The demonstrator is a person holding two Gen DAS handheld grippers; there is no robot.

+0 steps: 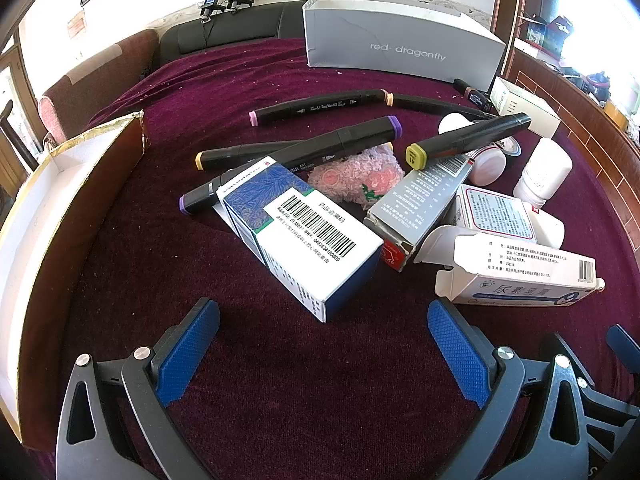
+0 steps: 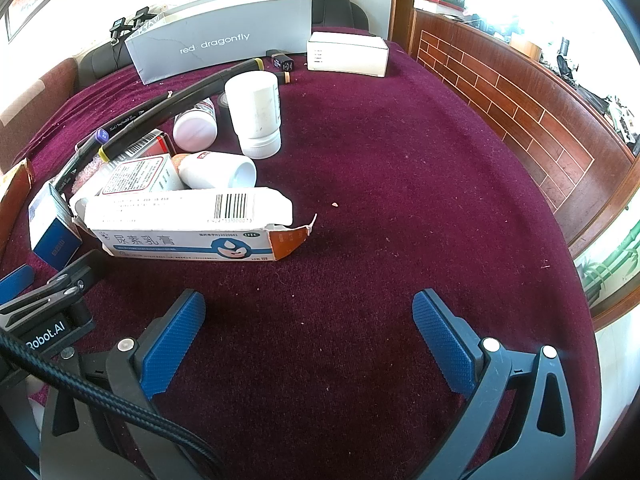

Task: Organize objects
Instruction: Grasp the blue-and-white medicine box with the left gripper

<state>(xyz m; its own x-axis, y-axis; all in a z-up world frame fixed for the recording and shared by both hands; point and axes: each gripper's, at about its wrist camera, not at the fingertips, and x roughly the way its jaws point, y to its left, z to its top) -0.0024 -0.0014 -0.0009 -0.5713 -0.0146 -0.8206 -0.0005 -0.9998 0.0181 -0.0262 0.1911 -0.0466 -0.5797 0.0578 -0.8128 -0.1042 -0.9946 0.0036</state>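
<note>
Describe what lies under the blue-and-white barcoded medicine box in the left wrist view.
The blue-and-white barcoded medicine box rests partly on a purple-capped black marker, whose middle it covers, and on the maroon cloth. A white edge peeks out beneath; anything else underneath is hidden.

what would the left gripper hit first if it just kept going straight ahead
Most likely the blue and white medicine box. It lies right ahead of the open left gripper, centred between its fingers, nearer than the markers and other boxes. Depth is hard to judge through the fisheye.

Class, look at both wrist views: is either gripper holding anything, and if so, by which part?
Nothing is held. The left gripper and the right gripper are both open, with only the maroon cloth between their fingers.
</note>
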